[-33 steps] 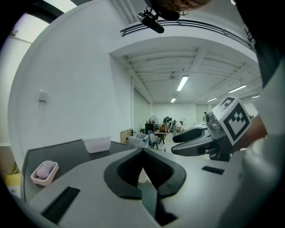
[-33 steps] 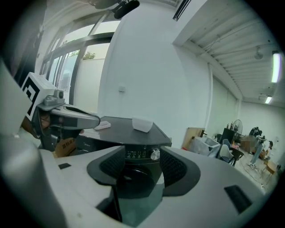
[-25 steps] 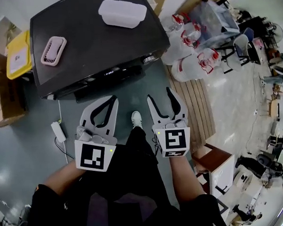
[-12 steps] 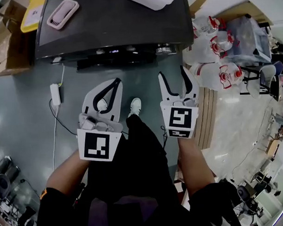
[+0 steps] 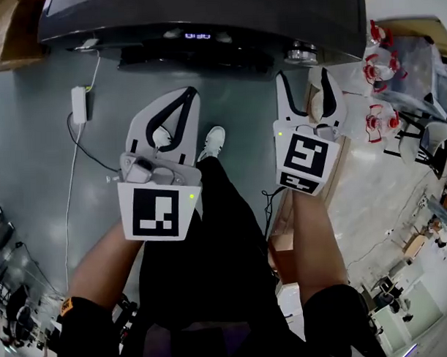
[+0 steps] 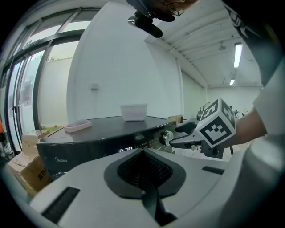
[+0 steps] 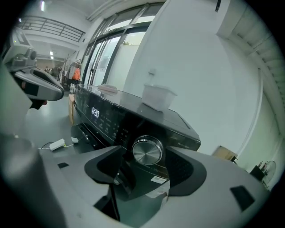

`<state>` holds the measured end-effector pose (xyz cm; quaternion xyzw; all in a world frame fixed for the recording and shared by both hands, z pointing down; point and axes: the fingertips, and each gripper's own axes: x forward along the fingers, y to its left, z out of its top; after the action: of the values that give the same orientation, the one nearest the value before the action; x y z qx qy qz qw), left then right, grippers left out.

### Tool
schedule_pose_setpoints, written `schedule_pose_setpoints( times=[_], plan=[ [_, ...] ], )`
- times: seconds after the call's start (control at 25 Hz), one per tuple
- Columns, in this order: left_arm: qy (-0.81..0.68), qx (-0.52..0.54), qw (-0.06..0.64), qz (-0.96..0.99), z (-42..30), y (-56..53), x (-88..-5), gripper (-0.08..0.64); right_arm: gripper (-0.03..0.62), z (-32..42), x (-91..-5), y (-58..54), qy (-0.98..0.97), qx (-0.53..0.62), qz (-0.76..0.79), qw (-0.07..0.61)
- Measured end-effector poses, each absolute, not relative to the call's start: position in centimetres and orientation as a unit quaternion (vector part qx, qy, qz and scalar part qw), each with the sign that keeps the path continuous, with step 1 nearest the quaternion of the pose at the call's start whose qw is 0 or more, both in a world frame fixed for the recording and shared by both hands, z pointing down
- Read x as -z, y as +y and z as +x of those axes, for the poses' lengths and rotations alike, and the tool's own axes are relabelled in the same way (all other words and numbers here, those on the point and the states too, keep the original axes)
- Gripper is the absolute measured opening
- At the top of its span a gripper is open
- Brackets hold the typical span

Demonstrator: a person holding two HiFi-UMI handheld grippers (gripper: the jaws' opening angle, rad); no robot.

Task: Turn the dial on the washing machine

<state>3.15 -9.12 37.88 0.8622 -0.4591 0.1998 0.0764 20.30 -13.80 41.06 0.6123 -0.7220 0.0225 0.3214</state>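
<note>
The dark washing machine point(image 5: 203, 21) fills the top of the head view, with a lit display point(image 5: 197, 36) and a silver dial point(image 5: 301, 54) at its right. My right gripper point(image 5: 305, 77) is just short of the dial; its jaws have just been opening and stand wide with nothing pressed between them. In the right gripper view the dial point(image 7: 147, 150) sits between the open jaws of the right gripper point(image 7: 147, 168), a little ahead of them. My left gripper point(image 5: 182, 96) is shut and empty, left of the dial and back from the panel, its pads point(image 6: 143, 153) meeting.
A white tub point(image 7: 158, 97) and a pink tray point(image 6: 77, 126) lie on the machine's top. A white power adapter point(image 5: 79, 103) with a cable lies on the floor at left. Detergent bottles point(image 5: 379, 66) stand at right, cardboard boxes point(image 6: 26, 164) at left. The person's shoe point(image 5: 214, 142) is between the grippers.
Both grippers have dropped and come closer to the machine's front panel. The right gripper has moved up to the dial and its jaws have spread wider. The left stays shut.
</note>
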Motion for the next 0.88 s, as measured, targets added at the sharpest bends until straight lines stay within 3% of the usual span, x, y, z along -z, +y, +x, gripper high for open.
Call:
schedule_pose_setpoints(
  times=[0.6, 0.76, 0.88],
  plan=[
    [-0.461, -0.217, 0.078, 0.857, 4.3, -12.1, -42.3, 0.014, 0.278, 21.4, -43.4, -16.3, -0.709, -0.011, 0.638, 0.301],
    [-0.459, -0.22, 0.087, 0.856, 4.8, -12.1, -43.0, 0.014, 0.273, 21.7, -43.5, -16.3, -0.725, -0.049, 0.634, 0.263],
    [-0.461, -0.221, 0.101, 0.853, 5.1, -12.1, -43.5, 0.014, 0.27, 22.1, -43.6, -16.2, -0.742, -0.135, 0.629, 0.188]
  ],
)
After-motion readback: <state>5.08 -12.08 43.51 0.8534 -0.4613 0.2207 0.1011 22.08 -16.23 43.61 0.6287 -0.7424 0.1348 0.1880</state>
